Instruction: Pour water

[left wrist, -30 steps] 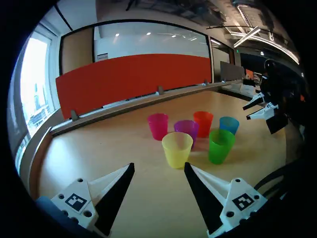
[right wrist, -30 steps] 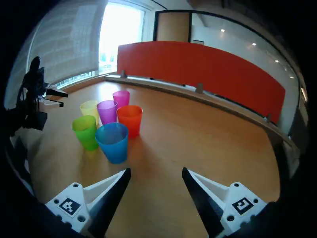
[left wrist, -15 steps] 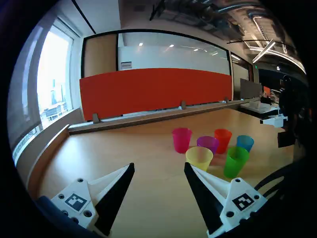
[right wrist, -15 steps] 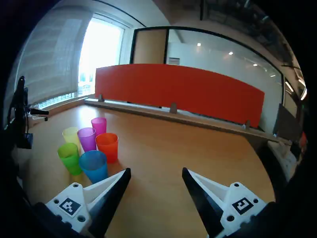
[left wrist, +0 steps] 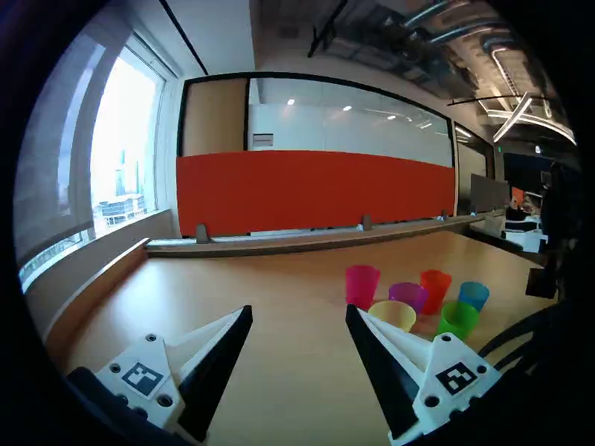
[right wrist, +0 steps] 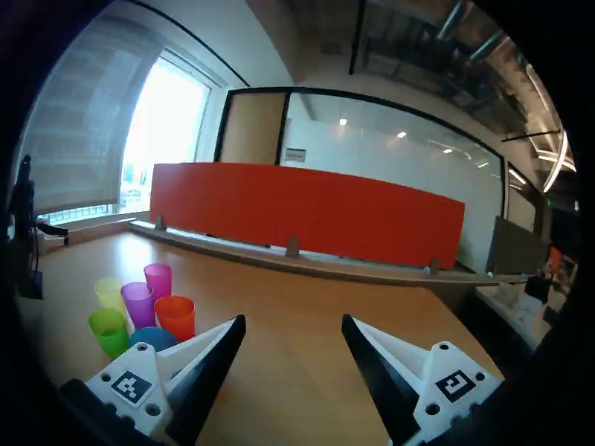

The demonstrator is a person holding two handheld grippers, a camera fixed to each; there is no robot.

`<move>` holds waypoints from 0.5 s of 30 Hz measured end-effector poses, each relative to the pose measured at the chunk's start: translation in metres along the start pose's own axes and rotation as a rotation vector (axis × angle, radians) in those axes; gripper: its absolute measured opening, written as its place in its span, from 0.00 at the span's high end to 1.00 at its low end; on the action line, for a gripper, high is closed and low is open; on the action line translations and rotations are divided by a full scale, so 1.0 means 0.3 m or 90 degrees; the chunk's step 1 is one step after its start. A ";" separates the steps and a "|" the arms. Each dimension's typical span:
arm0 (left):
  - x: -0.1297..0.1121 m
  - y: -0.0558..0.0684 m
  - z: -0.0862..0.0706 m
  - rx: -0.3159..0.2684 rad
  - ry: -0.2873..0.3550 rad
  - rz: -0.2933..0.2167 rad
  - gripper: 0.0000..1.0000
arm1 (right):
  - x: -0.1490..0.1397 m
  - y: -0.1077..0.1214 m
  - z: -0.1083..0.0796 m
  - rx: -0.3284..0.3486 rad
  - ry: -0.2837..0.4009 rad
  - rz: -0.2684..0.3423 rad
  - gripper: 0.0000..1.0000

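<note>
Several plastic cups stand clustered on the wooden table [left wrist: 245, 282]: pink [left wrist: 362, 285], purple [left wrist: 407, 295], orange [left wrist: 435, 289], blue [left wrist: 473, 294], green [left wrist: 457, 320] and yellow [left wrist: 393, 314]. My left gripper [left wrist: 298, 308] is open with nothing between its fingers; the cups sit beyond its right finger [left wrist: 383, 360]. In the right gripper view the same cluster lies low on the left: pink [right wrist: 158, 280], purple [right wrist: 138, 303], orange [right wrist: 176, 316], yellow [right wrist: 109, 291], green [right wrist: 108, 330], blue [right wrist: 151, 338]. My right gripper [right wrist: 293, 318] is open and empty, with its left finger [right wrist: 201, 364] covering part of the blue cup.
An orange partition [left wrist: 312, 189] on a rail runs along the table's far edge. Bright windows [right wrist: 160, 156] stand to one side. Dark shapes [right wrist: 24, 238] sit at the view edges beside the cups. Bare tabletop stretches ahead of both grippers.
Both views have tilted upward and backed away from the cups. The cluster now looks smaller and lower, partly behind the fingers. Both grippers stay open.
</note>
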State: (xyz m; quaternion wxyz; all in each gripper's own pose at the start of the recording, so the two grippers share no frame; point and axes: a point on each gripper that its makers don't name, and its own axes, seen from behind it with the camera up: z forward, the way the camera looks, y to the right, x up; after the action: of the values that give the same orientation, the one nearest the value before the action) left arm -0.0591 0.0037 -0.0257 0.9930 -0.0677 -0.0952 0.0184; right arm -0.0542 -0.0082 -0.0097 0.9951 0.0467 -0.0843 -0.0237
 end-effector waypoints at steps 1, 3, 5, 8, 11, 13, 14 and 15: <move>0.008 -0.007 -0.001 0.005 0.006 -0.005 0.07 | 0.004 0.001 -0.001 -0.005 0.006 0.004 0.00; 0.024 -0.022 -0.003 0.016 0.019 -0.014 0.07 | 0.012 0.005 -0.002 -0.016 0.019 0.014 0.00; 0.037 -0.029 -0.005 0.021 0.031 -0.020 0.07 | 0.017 0.016 -0.004 -0.032 0.030 0.027 0.00; 0.057 -0.036 -0.006 0.024 0.045 -0.026 0.07 | 0.022 0.034 -0.011 -0.054 0.045 0.045 0.00; 0.083 -0.048 -0.010 0.033 0.060 -0.033 0.07 | 0.033 0.056 -0.020 -0.076 0.060 0.060 0.00; 0.096 -0.056 -0.011 0.038 0.070 -0.041 0.07 | 0.042 0.067 -0.026 -0.087 0.069 0.067 0.00; 0.102 -0.061 -0.011 0.039 0.075 -0.046 0.07 | 0.046 0.072 -0.029 -0.092 0.074 0.070 0.00; 0.106 -0.065 -0.011 0.041 0.080 -0.051 0.07 | 0.050 0.076 -0.032 -0.096 0.078 0.072 0.00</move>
State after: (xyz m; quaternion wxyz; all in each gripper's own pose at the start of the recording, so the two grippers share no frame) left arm -0.0268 -0.0144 -0.0203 0.9986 -0.0332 -0.0350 -0.0224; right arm -0.0370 0.0144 -0.0144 0.9988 -0.0314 -0.0241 0.0294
